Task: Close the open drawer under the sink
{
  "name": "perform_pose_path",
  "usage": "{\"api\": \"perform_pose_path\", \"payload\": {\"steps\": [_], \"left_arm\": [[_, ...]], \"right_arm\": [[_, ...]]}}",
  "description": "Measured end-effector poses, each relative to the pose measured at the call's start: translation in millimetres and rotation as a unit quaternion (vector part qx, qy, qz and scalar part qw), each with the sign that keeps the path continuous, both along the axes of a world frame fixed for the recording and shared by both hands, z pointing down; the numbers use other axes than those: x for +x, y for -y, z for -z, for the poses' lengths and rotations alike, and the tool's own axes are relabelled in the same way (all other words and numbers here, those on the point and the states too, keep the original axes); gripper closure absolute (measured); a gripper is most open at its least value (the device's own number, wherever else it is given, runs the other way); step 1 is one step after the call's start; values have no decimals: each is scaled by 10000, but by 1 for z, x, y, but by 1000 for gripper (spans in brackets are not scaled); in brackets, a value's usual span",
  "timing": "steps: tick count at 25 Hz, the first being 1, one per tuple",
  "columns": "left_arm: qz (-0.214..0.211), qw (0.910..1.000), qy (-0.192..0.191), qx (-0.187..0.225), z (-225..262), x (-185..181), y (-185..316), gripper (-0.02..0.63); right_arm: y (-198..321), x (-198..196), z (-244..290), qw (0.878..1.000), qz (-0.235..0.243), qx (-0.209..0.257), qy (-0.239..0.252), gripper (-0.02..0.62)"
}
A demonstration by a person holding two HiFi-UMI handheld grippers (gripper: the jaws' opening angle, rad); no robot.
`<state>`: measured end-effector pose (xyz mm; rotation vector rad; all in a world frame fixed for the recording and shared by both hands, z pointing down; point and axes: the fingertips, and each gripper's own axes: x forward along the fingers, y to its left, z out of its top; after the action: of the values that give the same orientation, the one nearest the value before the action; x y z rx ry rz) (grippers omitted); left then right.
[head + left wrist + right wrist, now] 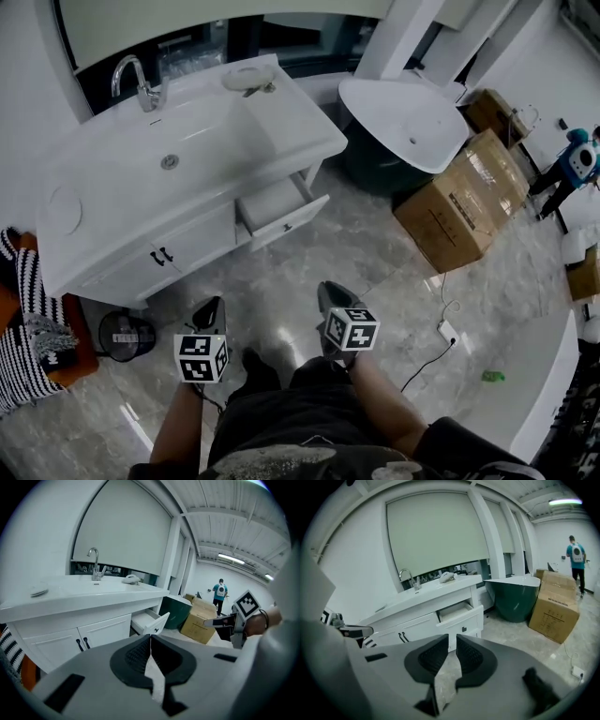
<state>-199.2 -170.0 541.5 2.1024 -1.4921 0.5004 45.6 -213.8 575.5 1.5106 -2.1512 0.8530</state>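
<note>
The white sink cabinet (187, 178) stands ahead of me, and its right-hand drawer (281, 208) is pulled out with nothing showing inside. That drawer also shows in the left gripper view (151, 622) and the right gripper view (461, 615). Both grippers hang over the floor, well short of the cabinet. The left gripper (214, 305) has its jaws pressed together on nothing (150, 638). The right gripper (328, 289) is shut too, with only a thin slit between its pads and nothing in it (452, 641). It points toward the drawer front.
Two cabinet doors with black handles (161, 255) lie left of the drawer. A green-and-white tub (403, 122) and cardboard boxes (469, 197) stand to the right. A small fan (127, 335) and striped cloth (23, 328) sit at the left. A cable with a plug (445, 330) lies on the floor. A person (574, 167) stands far right.
</note>
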Motion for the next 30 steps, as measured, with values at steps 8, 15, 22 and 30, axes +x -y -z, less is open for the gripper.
{"api": "perform_pose_path", "payload": {"steps": [8,15,22,30], "left_arm": [[-39,9998,5,-190,-15,-2,29,591],[433,9984,-8,-375,-34,2,55,591],[825,9948,152,-574,-66,16,95,591],[1305,9883,25,-789,-112,19,124,591]], "right_arm": [[30,-14,-24,9994,244,-238,-30,463],[76,-22,-60,9966,717,-394,-87,414],[127,-10,-113,9906,1127,-726,-277,419],[178,-19,-172,9858,1394,-722,-601,443]]}}
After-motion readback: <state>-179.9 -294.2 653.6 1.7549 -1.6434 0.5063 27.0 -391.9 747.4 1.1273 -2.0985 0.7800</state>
